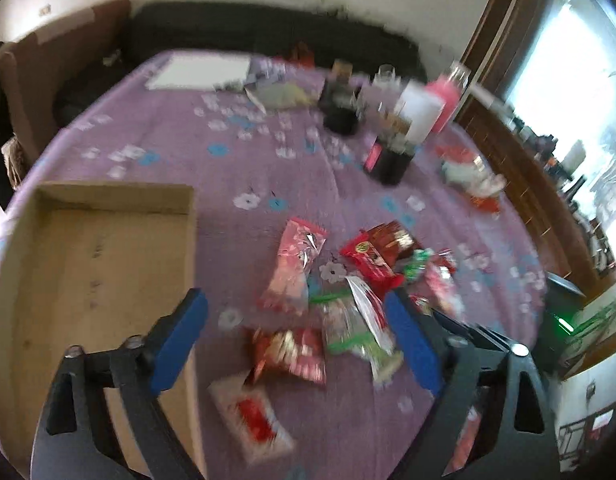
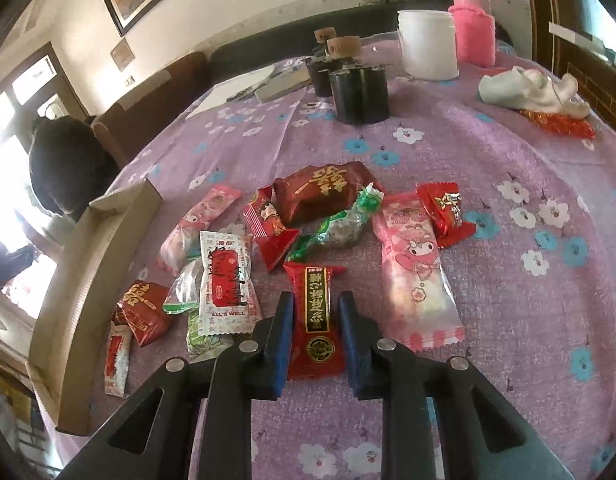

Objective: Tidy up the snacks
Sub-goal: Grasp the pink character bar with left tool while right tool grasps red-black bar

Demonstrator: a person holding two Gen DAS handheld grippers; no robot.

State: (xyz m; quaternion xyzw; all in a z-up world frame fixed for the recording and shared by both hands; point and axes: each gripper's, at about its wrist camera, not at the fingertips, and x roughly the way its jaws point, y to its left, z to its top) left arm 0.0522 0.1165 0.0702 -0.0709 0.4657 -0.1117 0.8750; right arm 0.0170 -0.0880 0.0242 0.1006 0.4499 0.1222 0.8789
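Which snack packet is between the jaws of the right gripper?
The red packet with a black-and-gold strip; the right gripper is closed on it, unlike the others.

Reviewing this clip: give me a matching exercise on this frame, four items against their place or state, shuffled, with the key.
Items:
1. cardboard box
2. right gripper
3. left gripper
4. white tub

States:
A. jaws wide apart above the snack pile, holding nothing
B. stands beside the pink-sleeved bottle at the table's far end
C. closed on the red packet with a black label
D. lies open with nothing visible inside, next to the snacks

Pairs: 1-D, 2-C, 3-A, 4-B
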